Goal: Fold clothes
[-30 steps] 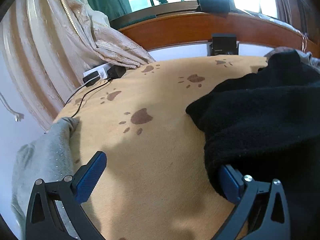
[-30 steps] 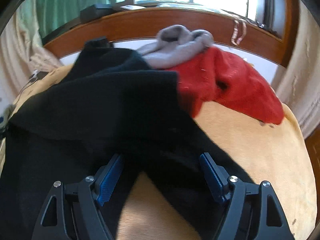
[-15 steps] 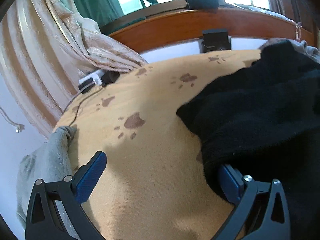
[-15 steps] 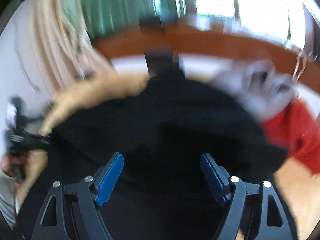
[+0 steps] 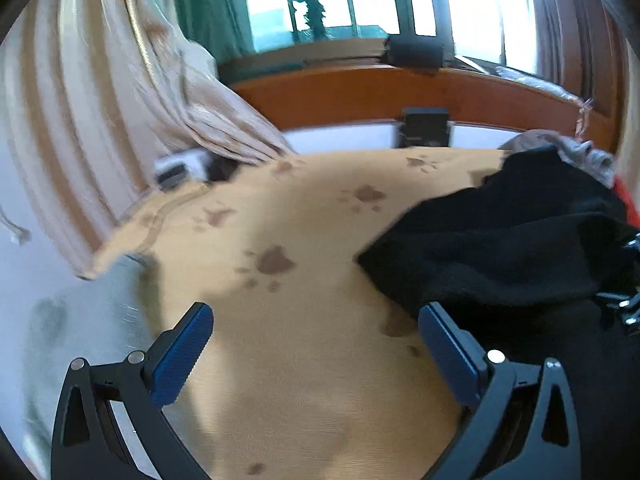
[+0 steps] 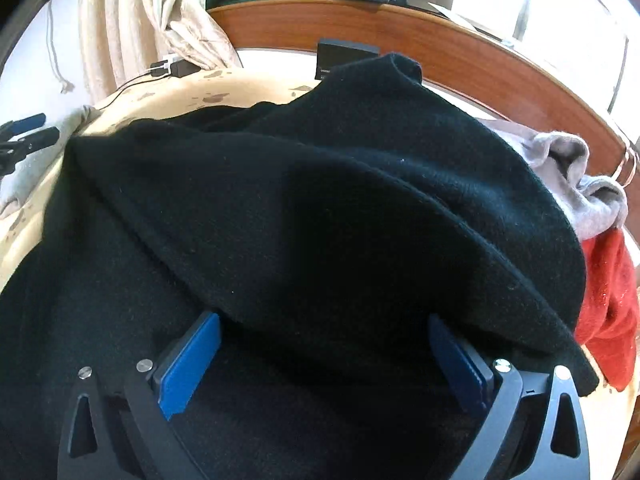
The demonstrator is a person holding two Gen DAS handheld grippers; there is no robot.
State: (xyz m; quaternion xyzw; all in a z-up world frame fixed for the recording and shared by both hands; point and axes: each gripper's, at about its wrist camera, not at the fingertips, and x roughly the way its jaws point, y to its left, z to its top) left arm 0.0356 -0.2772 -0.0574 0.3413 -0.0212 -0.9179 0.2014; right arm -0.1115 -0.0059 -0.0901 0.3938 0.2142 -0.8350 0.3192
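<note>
A black knitted garment (image 6: 320, 208) lies folded over itself on the tan paw-print blanket (image 5: 288, 360) and fills the right wrist view. My right gripper (image 6: 326, 344) sits low on it with its jaws opening wide. A folded layer drapes over both fingertips and loose black cloth lies between the pads, which do not press on it. In the left wrist view the same black garment (image 5: 500, 248) lies to the right. My left gripper (image 5: 316, 332) hangs open over bare blanket, its right finger (image 5: 448, 352) just off the garment's edge, nothing between the pads.
A grey garment (image 5: 80, 340) lies at the blanket's left edge. Another grey garment (image 6: 580, 184) and a red one (image 6: 608, 312) are piled at the right. A curtain (image 5: 140, 128), a power strip (image 5: 176, 168), a black box (image 5: 426, 126) and a wooden headboard (image 5: 360, 92) line the far side.
The right gripper swung left from the red garment's side onto the black garment, and its jaws widened. The left gripper rose a little and its right finger came clear of the black cloth.
</note>
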